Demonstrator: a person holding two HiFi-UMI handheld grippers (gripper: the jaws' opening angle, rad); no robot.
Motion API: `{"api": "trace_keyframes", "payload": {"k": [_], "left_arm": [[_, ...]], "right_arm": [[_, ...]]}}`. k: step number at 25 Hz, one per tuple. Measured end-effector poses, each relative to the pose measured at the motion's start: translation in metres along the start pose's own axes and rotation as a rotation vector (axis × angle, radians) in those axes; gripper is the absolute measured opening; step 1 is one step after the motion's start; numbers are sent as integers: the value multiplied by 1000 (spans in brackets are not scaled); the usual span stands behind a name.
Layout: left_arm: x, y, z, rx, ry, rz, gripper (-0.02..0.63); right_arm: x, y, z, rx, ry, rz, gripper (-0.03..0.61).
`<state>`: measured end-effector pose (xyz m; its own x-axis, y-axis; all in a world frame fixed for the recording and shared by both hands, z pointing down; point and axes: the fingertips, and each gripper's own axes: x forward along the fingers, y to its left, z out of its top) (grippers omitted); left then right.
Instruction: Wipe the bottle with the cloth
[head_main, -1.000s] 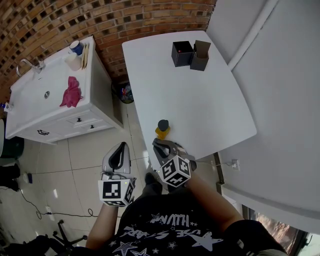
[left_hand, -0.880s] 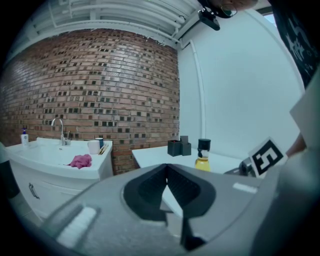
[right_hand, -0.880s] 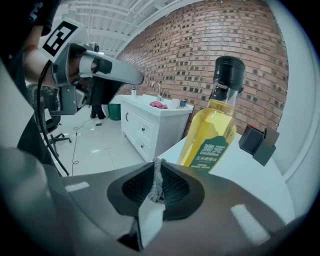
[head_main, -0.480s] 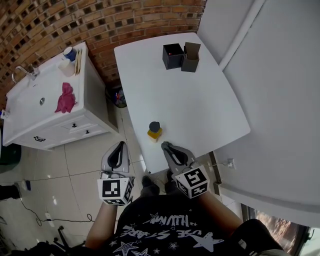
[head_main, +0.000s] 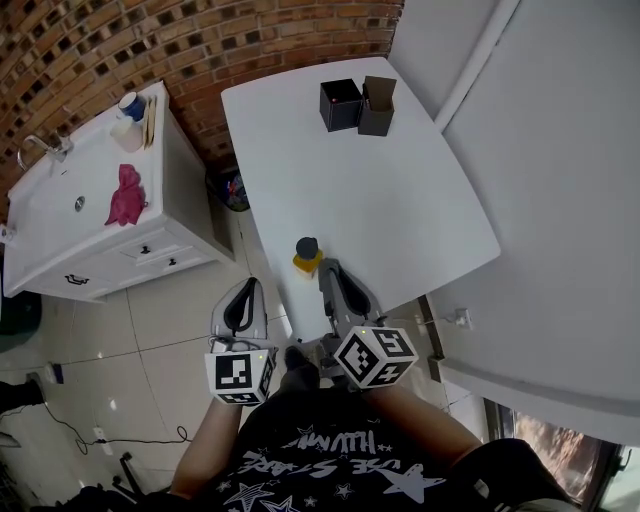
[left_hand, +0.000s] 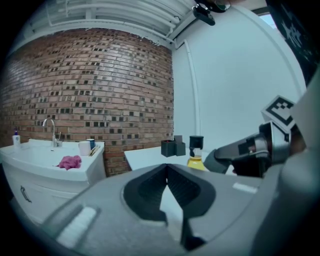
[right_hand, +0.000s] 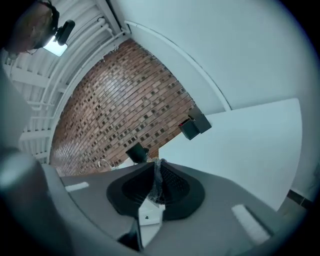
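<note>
A yellow bottle (head_main: 306, 256) with a black cap stands upright on the white table (head_main: 400, 200), near its near left edge. It also shows in the left gripper view as the bottle (left_hand: 196, 154), and only its cap (right_hand: 136, 151) shows in the right gripper view. My right gripper (head_main: 331, 273) is shut with nothing held, its tips just right of the bottle and apart from it. My left gripper (head_main: 245, 292) hangs shut and empty over the floor, left of the table. A pink cloth (head_main: 125, 194) lies on the white sink counter (head_main: 60, 230), far from both grippers.
Two black boxes (head_main: 356, 105) stand at the table's far end. A tap (head_main: 45, 150) and cups (head_main: 128, 108) sit on the sink counter. A brick wall (head_main: 200, 40) runs behind. The floor between counter and table is tiled.
My right gripper has risen and rolled, so its marker cube faces differently, and its tips now stand beside the bottle. The left gripper has stayed put.
</note>
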<state>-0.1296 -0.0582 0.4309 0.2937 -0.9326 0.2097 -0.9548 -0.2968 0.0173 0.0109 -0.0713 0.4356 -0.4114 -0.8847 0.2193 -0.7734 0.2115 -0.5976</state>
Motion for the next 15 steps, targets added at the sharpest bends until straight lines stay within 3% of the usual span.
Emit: {"api": "trace_keyframes", "payload": {"k": [5, 15], "left_arm": [[0, 0, -3, -14, 17, -28, 5], [3, -2, -7, -22, 39, -67, 5]], "right_arm": [[8, -1, -3, 10, -16, -34, 40], [19, -22, -45, -38, 100, -88, 40]]}}
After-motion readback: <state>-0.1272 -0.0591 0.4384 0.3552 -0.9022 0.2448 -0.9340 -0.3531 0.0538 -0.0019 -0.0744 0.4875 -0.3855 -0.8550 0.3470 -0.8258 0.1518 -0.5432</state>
